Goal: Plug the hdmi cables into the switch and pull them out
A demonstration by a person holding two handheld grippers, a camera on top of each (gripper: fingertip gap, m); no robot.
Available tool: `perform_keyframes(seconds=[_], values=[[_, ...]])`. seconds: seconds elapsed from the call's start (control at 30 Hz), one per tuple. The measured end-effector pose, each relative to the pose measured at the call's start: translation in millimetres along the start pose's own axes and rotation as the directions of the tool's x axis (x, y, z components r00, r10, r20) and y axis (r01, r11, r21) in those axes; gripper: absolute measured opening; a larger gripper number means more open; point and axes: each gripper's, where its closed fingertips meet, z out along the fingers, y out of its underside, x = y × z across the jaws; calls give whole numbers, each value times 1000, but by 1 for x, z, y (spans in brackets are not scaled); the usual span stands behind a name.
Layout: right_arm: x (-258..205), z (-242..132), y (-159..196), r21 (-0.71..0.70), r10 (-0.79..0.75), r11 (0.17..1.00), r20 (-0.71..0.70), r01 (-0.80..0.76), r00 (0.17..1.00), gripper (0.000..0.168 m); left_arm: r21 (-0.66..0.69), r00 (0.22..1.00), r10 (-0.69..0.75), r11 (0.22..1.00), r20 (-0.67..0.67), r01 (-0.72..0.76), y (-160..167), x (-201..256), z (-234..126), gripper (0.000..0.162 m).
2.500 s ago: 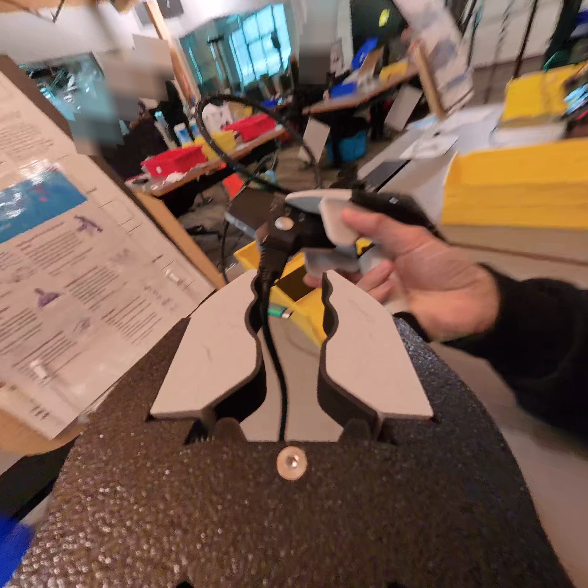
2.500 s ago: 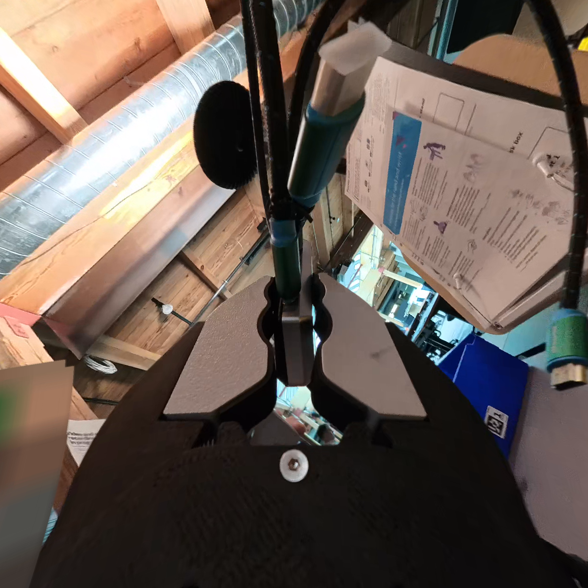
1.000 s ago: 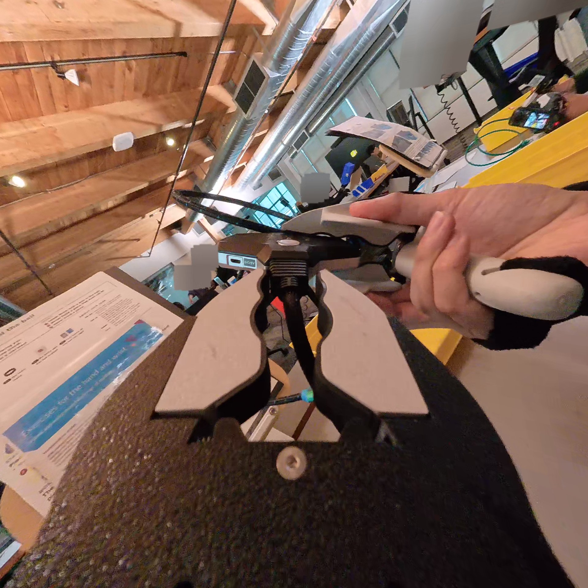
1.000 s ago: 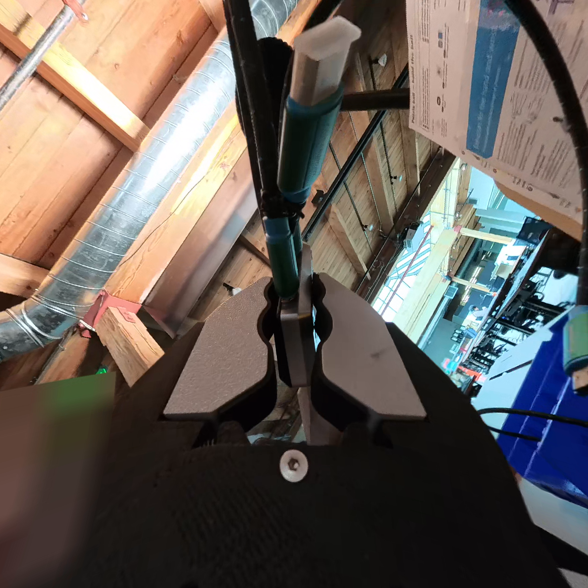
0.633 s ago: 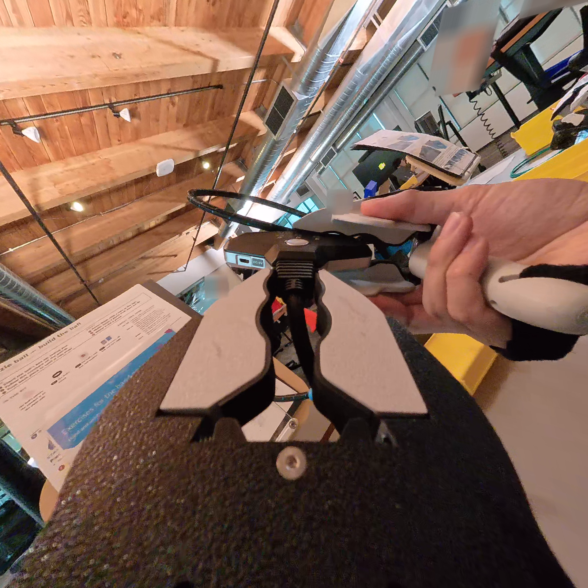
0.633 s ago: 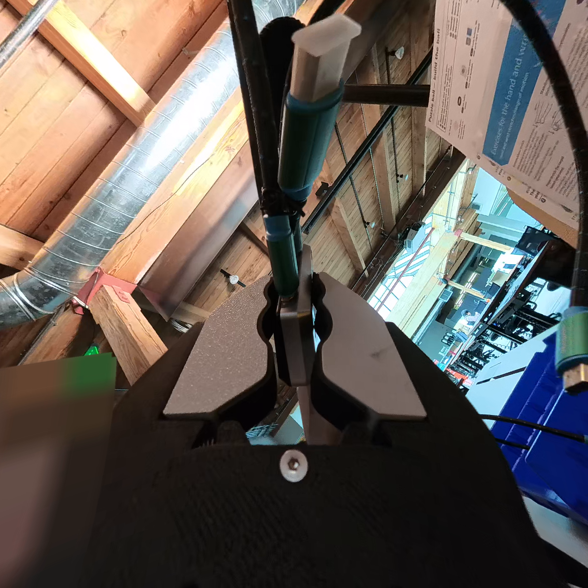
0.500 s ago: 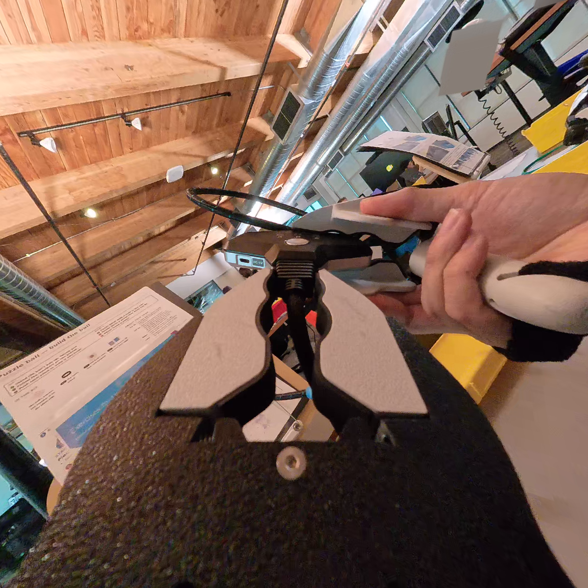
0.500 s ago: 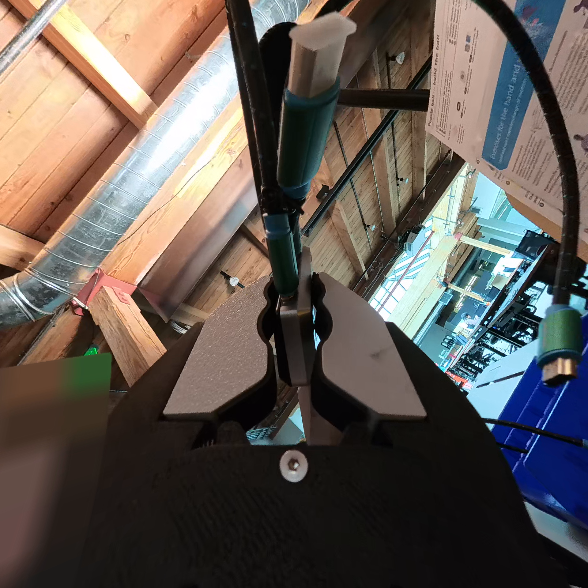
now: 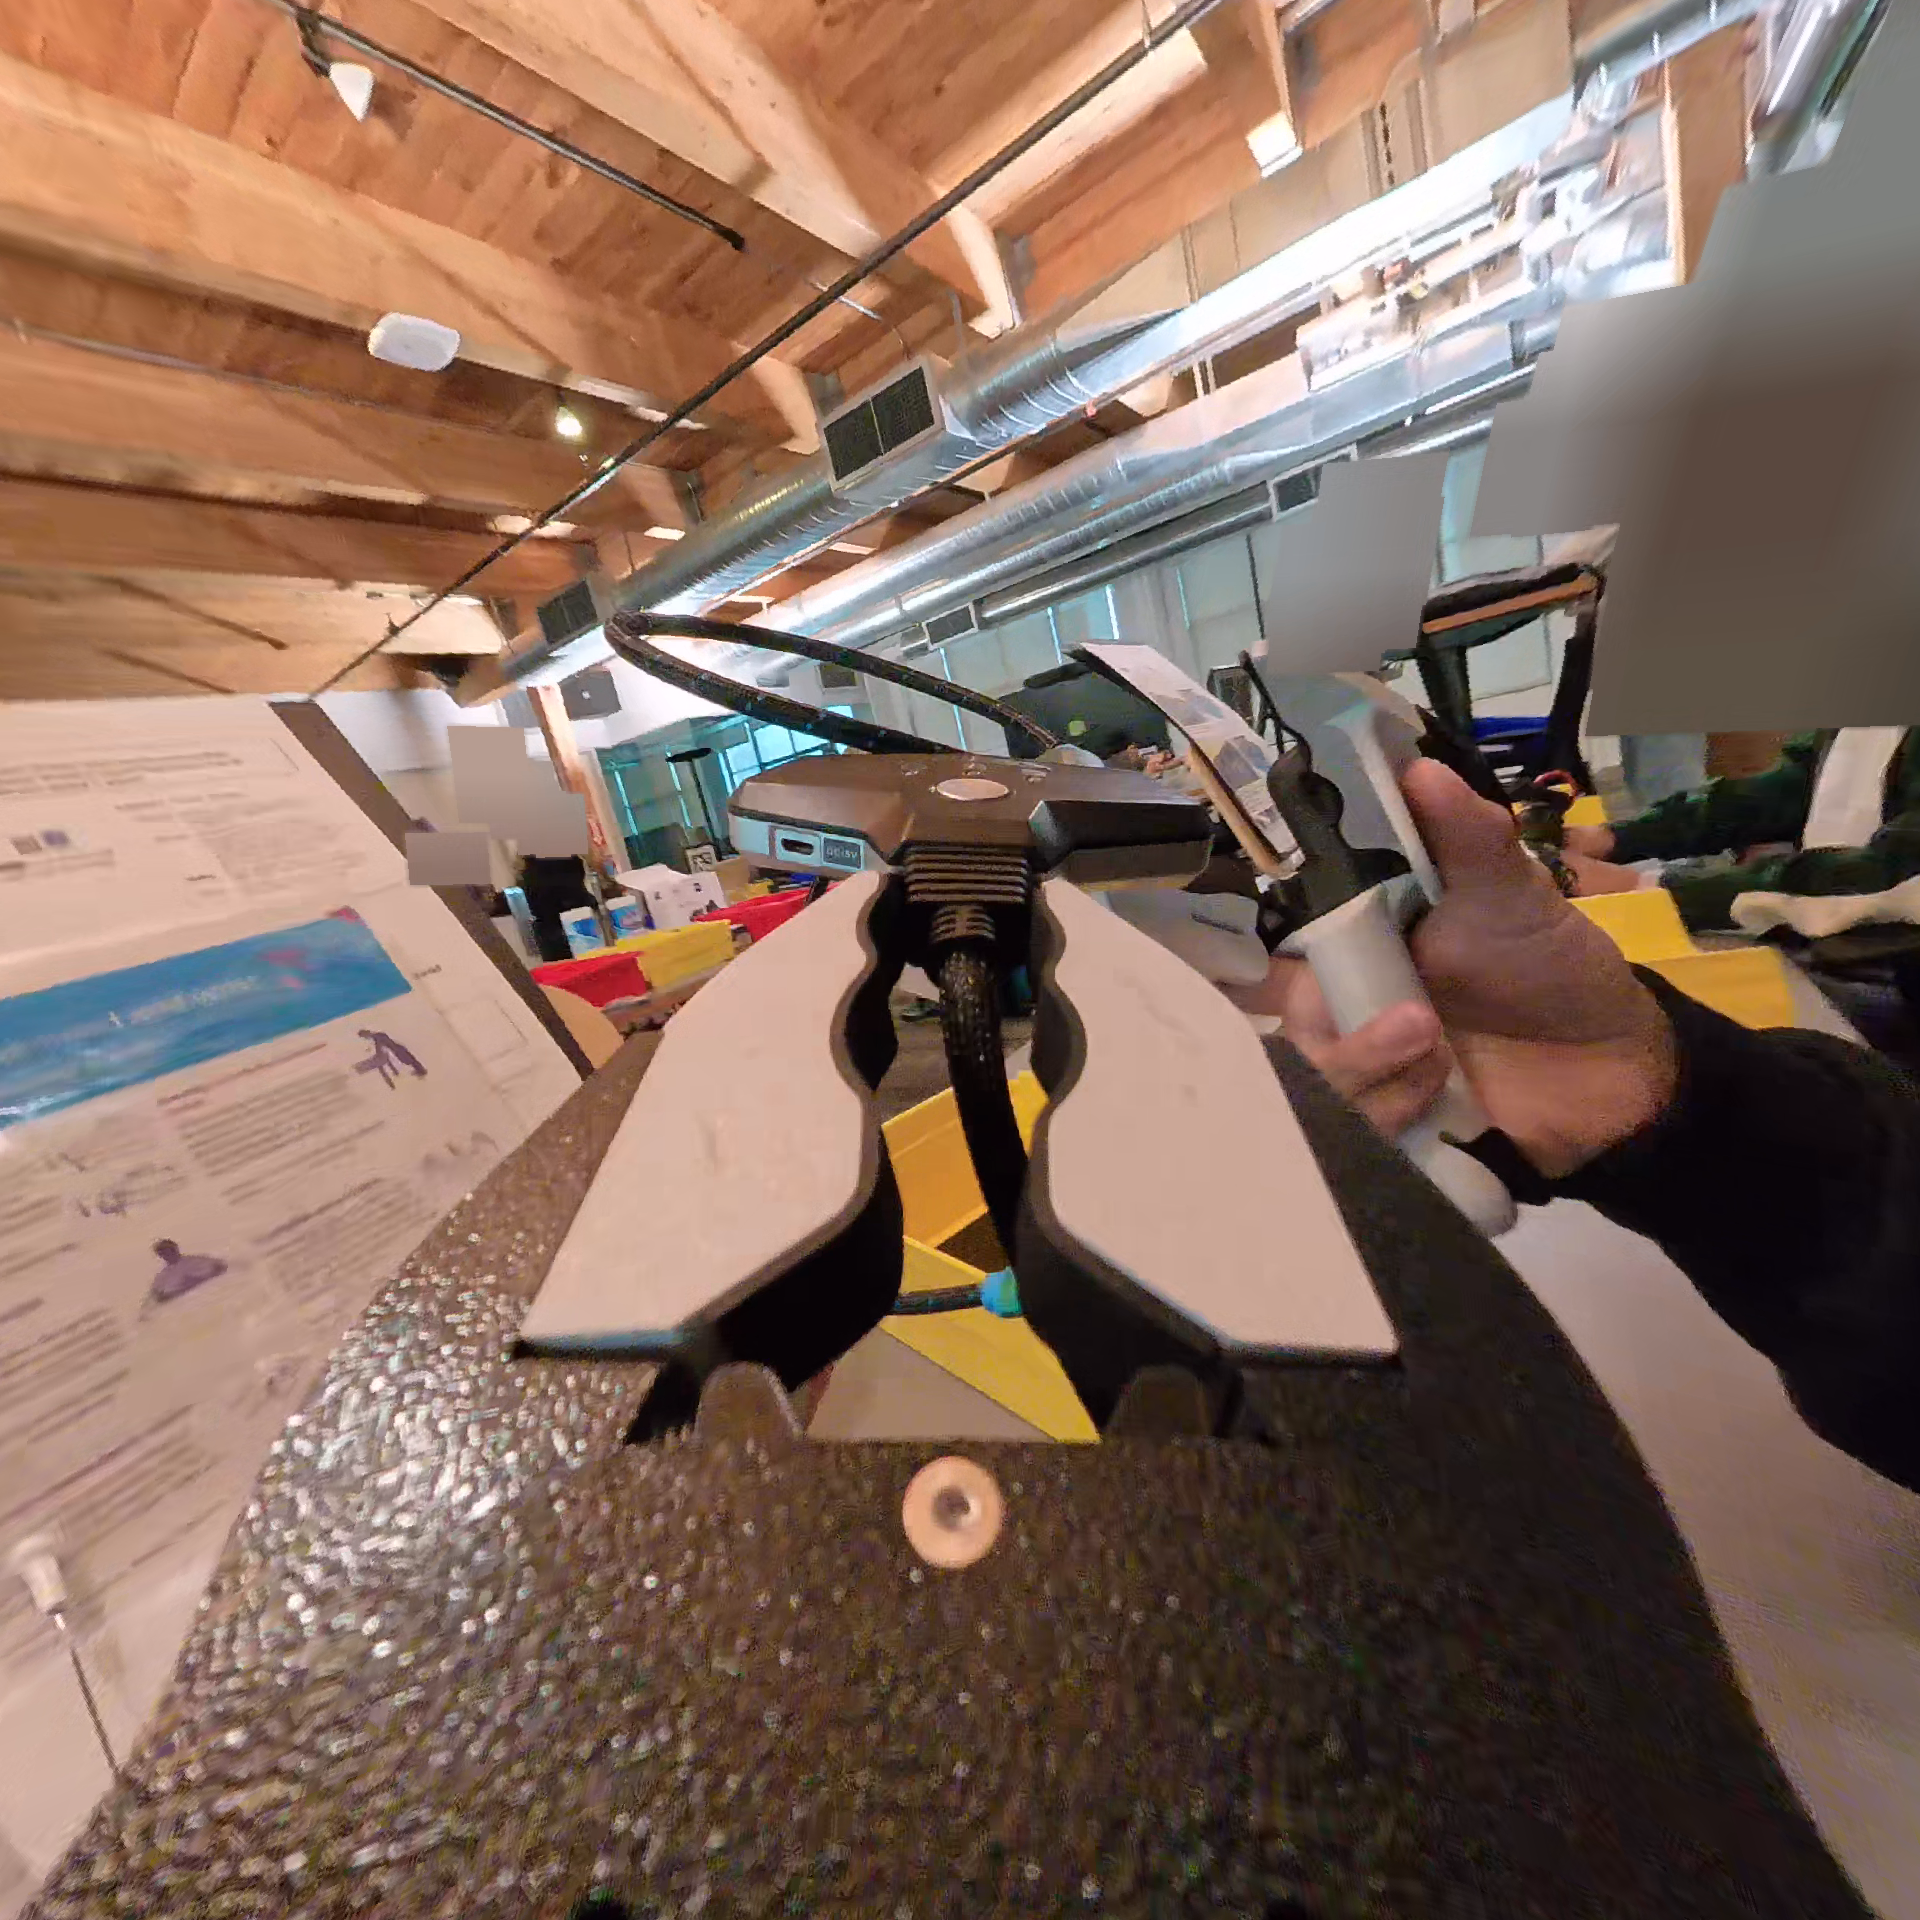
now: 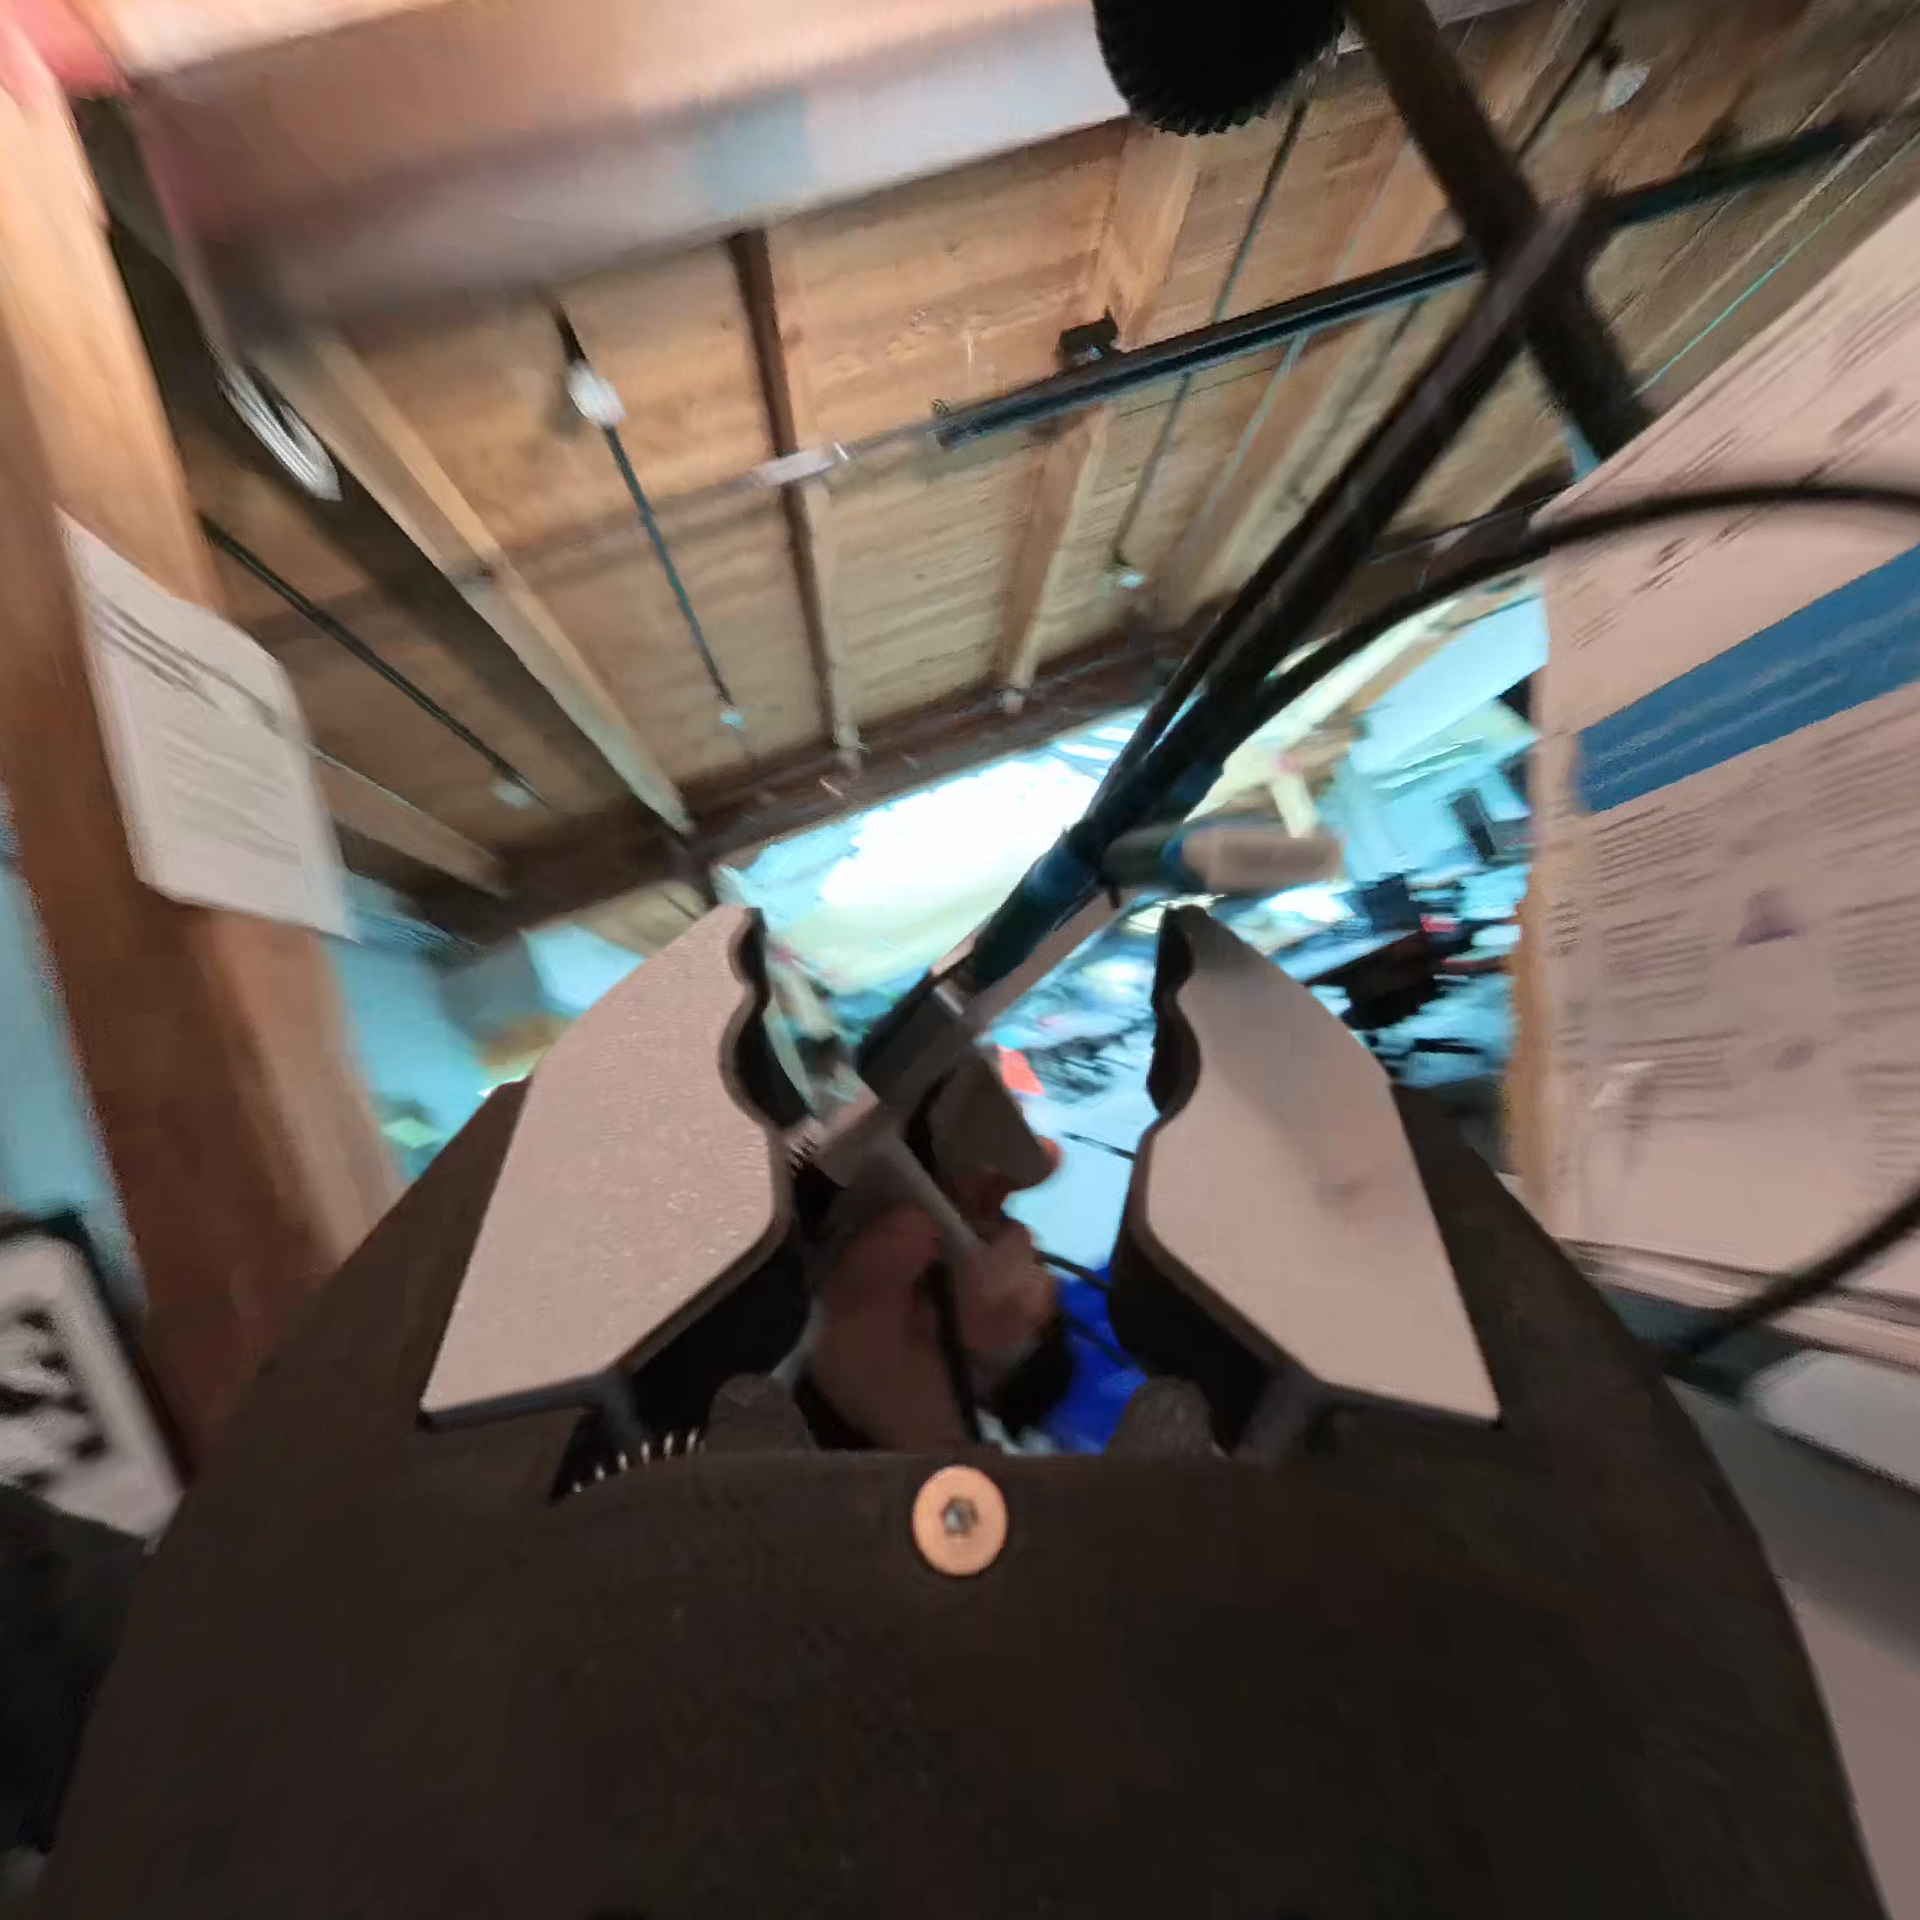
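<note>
Left wrist view: the left gripper (image 9: 961, 914) pinches the black braided cable (image 9: 971, 1023) just under the flat dark switch box (image 9: 966, 810). The right gripper (image 10: 961, 1023) gapes wide, holding nothing. Next, probably regrip the switch box, then pull.

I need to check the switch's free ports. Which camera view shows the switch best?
The left wrist view: the switch sits sharp and centred just past the left gripper, top button and a side port visible. In the right wrist view it is motion-blurred, a grey edge between the open right gripper's fingers.
</note>
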Motion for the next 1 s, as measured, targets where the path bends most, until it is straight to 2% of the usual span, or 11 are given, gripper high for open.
perform_keyframes(seconds=[0.1, 0.2, 0.3, 0.37, 0.43, 0.5, 0.57, 0.63, 0.77, 0.87, 1.0], values=[[13, -9, 14, -285, -327, 911, -55, 299, 944, 94, -44, 993, -110, 993, -44, 108, 7, -14, -17, 23], [20, -31, 41, -574, -563, 655, 62, 491, 824, 103, -107, 980, -160, 983, -116, 148, 20, -17, -30, 23], [7, -44, 57, -609, -693, 415, 270, 676, 668, 101, -98, 961, -186, 981, -203, 169, 27, -18, -43, 22], [-2, -46, 59, -592, -726, 342, 326, 730, 605, 101, -60, 960, -201, 979, -197, 193, 26, -26, -50, 22], [0, -53, 51, -621, -767, 281, 313, 731, 561, 81, -72, 974, -190, 981, -124, 182, 30, -38, -54, 22], [6, -63, 41, -673, -779, 270, 268, 689, 567, 85, -117, 980, -172, 980, -104, 160, 38, -42, -57, 22], [-1, -56, 31, -618, -789, 328, 237, 715, 567, 79, -162, 976, -157, 978, -152, 132, 46, -34, -56, 22], [-17, -48, 41, -547, -752, 364, 305, 754, 584, 66, -213, 967, -142, 972, -211, 96, 55, -22, -50, 22], [1, -55, 78, -640, -692, 256, 402, 724, 599, 47, -261, 921, -109, 965, -374, 9, 70, 10, -41, 22], [11, -65, 97, -687, -607, 251, 437, 682, 664, 29, -258, 889, -96, 966, -448, -26, 75, 26, -38, 22], [12, -72, 113, -724, -540, 225, 465, 652, 702, 27, -249, 871, -92, 968, -483, -36, 78, 34, -36, 22]])
